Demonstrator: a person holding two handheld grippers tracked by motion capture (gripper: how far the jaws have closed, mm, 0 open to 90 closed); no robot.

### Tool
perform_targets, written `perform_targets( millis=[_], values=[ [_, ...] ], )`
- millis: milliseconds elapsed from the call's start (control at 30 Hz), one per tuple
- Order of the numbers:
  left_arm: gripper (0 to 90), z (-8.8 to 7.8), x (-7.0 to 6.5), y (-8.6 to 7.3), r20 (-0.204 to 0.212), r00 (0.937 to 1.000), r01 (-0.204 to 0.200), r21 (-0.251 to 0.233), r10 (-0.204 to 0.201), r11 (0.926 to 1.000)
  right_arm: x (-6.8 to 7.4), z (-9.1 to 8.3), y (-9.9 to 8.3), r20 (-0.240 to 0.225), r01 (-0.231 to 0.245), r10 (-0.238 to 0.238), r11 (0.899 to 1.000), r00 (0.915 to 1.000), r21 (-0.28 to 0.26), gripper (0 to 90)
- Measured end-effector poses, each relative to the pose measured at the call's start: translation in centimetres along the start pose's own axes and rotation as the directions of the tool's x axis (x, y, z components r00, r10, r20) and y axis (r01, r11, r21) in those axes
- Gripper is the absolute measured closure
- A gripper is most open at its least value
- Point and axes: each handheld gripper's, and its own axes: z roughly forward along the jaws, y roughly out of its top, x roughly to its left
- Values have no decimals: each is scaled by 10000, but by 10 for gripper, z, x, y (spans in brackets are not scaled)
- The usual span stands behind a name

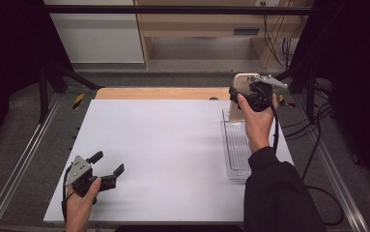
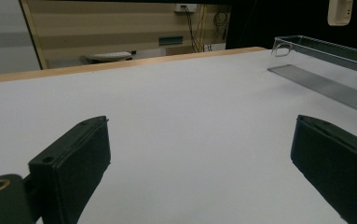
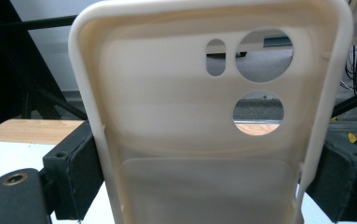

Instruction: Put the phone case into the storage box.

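High view: the right tongs [image 1: 247, 92] hold a cream phone case [image 1: 241, 84] above the far right corner of the white surface [image 1: 163, 145], over the far end of a clear tray [image 1: 235, 150]; the left tongs [image 1: 109, 166] gape near the near left corner.

Left gripper view: jaws wide apart over bare surface, tray ahead.

Right gripper view: the phone case [image 3: 204, 121] stands upright, long axis vertical, inside facing the camera, camera holes uppermost, jaws clamped on its long sides

White table [image 1: 163, 145] bears clear tray [image 1: 237, 145].

Cream phone case [image 3: 204, 126]; black claw pads [image 3: 76, 168]; white table [image 1: 163, 145]; clear tray [image 1: 238, 150].
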Motion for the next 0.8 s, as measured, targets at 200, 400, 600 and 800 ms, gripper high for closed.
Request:
perform_targets(
  millis=[200,400,600,800],
  values=[
    [43,0,0,0,-3,10000,-52,-40,52,10000,0,3,-1,112,5,-4,10000,9999,-70,120],
    [43,0,0,0,1,10000,-90,-45,90,9999,-1,7,-3,225,-10,13,9999,9997,-143,119],
    [43,0,0,0,20,9999,-127,-57,127,9999,-1,11,-5,266,-20,24,9998,9996,-179,119],
    [43,0,0,0,49,9998,-170,-61,170,9998,-1,14,-7,371,-16,21,9999,9993,-151,118]
  ],
)
